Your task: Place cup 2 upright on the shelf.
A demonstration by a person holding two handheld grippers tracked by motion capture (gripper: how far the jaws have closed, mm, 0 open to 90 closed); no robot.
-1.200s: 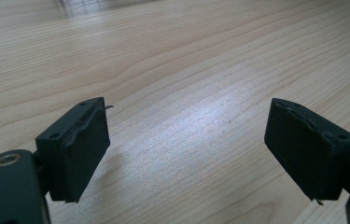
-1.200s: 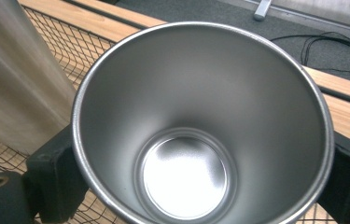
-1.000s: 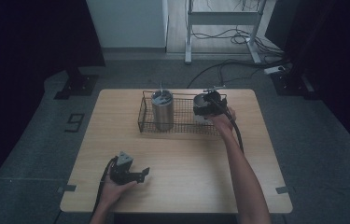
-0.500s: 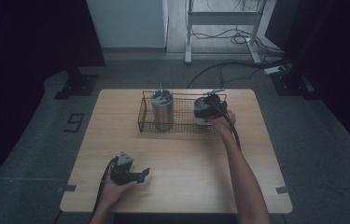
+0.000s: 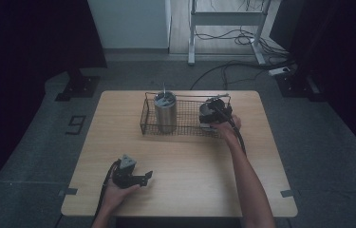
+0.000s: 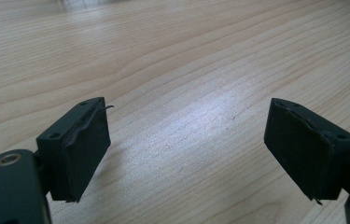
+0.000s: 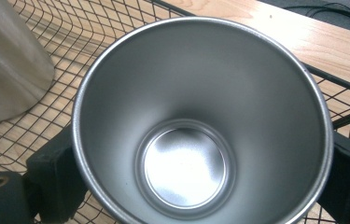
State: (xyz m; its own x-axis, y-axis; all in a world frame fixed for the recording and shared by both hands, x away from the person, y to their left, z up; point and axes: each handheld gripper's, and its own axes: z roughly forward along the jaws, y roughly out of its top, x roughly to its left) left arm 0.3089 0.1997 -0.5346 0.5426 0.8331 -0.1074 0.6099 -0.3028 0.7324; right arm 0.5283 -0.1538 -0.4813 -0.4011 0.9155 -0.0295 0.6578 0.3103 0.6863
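Holding: right gripper point(image 7: 200, 186) had a steel cup point(image 7: 200, 126) clamped betw. its jaws, one black jaw on each side of the cup wall.
Cup look: bare brushed metal, open mouth toward the cam, round rim, walls tapering to a small flat shiny bottom; inside held nothing.
Cup place: over the right end of the wire basket point(image 5: 149, 124), mesh seen beneath it in the right gripper view; touching the basket floor or not, couldn't tell.
Neighbour: 2nd steel tumbler point(image 5: 165, 112) stood upright in the basket's left part, lid on top, apart from the held cup.
Basket: dark wire, rectangular, at the far-middle of the wooden table point(image 5: 190, 190).
Left gripper point(image 6: 186, 154): low over the near-left tabletop, jaws apart w/ bare wood betw. them, gripping nothing.
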